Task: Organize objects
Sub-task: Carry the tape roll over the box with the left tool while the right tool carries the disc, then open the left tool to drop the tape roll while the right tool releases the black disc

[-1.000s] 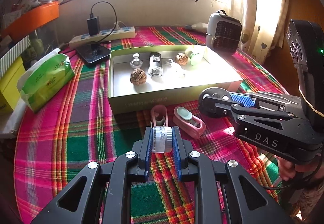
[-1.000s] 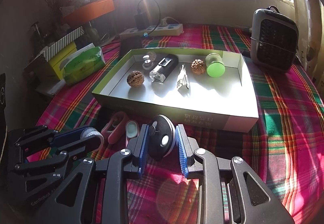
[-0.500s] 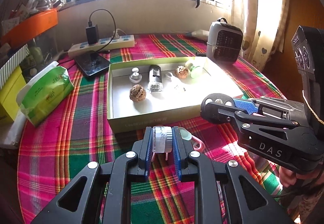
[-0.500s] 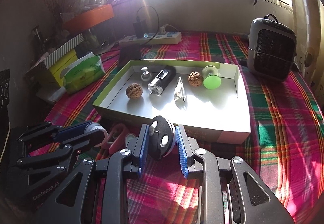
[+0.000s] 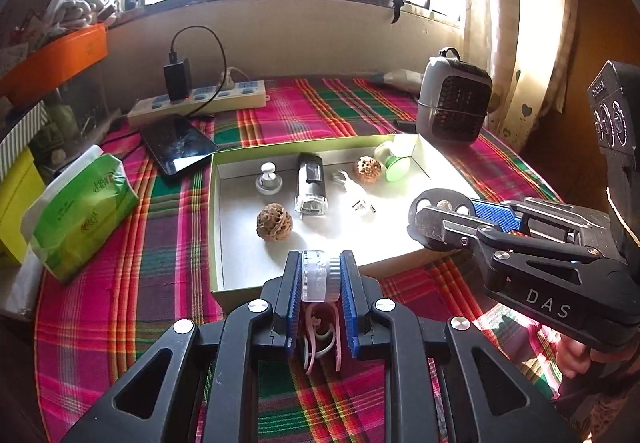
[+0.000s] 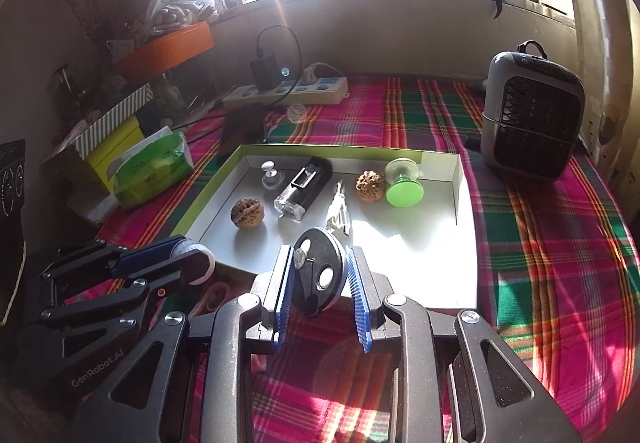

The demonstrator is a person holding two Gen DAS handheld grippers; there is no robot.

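My left gripper (image 5: 319, 275) is shut on a small clear round jar with a white cap (image 5: 318, 275), held above the front edge of the green-rimmed shallow box (image 5: 214, 227). My right gripper (image 6: 320, 275) is shut on a black disc with round holes (image 6: 320, 271), held over the box's front edge (image 6: 208, 203); it also shows in the left wrist view (image 5: 440, 211). The box holds two walnuts (image 5: 274, 222), a black-and-clear bottle (image 5: 310, 183), a white knob (image 5: 269, 179), a white plug (image 5: 356, 195) and a green suction cup (image 5: 394, 161). Pink clips (image 5: 320, 339) lie on the cloth below my left gripper.
A small grey heater (image 6: 532, 119) stands at the back right. A power strip with charger (image 5: 200, 99) and a dark phone (image 5: 178, 147) lie behind the box. A green tissue pack (image 5: 80, 211) and yellow box (image 5: 16, 199) sit at the left. The table has a plaid cloth.
Both grippers have risen and moved forward with their objects, from over the cloth in front of the box to above its front edge. The pink clips stayed on the cloth.
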